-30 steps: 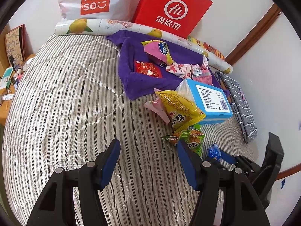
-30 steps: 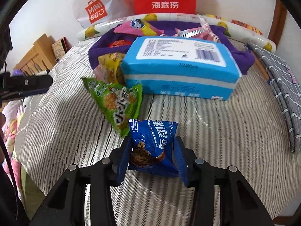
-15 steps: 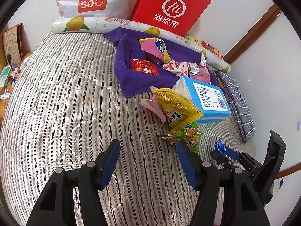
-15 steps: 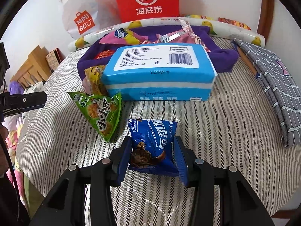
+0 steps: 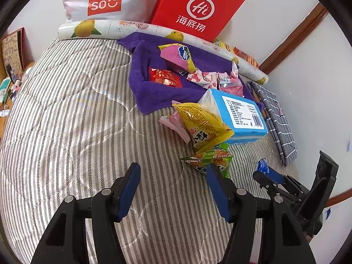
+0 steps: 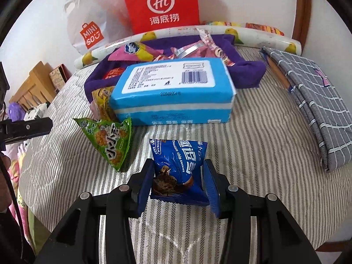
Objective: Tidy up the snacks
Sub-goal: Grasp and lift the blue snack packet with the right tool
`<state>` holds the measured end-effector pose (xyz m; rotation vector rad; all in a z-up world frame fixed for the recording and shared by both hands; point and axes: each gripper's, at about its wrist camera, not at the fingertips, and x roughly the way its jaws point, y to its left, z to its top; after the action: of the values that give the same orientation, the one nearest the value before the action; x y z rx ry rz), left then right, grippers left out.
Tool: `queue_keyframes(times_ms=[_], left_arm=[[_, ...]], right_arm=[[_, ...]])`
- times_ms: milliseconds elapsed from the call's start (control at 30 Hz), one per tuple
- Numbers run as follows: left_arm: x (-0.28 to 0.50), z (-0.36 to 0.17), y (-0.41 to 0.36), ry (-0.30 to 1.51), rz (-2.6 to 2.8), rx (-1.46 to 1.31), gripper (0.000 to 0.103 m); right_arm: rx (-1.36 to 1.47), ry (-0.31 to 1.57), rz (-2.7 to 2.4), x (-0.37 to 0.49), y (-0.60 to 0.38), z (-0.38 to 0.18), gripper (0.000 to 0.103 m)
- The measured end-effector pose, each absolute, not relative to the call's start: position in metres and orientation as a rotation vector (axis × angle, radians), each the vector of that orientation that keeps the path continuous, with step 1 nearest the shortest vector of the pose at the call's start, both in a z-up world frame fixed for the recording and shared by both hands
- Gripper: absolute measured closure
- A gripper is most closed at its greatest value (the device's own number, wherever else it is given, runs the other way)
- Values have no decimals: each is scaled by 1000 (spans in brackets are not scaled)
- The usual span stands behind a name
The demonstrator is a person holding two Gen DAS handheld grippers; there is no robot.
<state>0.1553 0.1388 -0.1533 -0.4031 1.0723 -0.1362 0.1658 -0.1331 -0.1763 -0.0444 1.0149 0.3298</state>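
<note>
White walls [image 5: 308,70], brown wood trim [image 5: 292,37] at corner. Striped quilted bed [image 5: 72,114] fills room. Wooden furniture [image 6: 33,85], possibly shelf, at bedside. Even daylight.

A home bedroom: striped quilted bed [image 5: 66,121], shopping bags [image 5: 105,0] against wall.

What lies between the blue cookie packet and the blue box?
Only bare striped bedcover lies between the cookie packet and the blue box, as the right wrist view shows.

A grey-and-white striped quilted mattress [image 5: 66,114] is seen; a crumpled purple towel [image 5: 154,92] is spread toward 12 o'clock, a folded grey checked cloth [image 6: 312,101] at 3 o'clock, 1 green snack packet [image 6: 110,140] centrally.
</note>
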Motion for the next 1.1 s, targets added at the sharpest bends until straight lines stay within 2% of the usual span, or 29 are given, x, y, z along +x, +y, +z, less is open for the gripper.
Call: queue_keyframes(times_ms=[1100], left_arm=[[158, -151, 125, 1052, -199, -414, 41]], right_arm=[[34, 979, 290, 170, -168, -162, 58]])
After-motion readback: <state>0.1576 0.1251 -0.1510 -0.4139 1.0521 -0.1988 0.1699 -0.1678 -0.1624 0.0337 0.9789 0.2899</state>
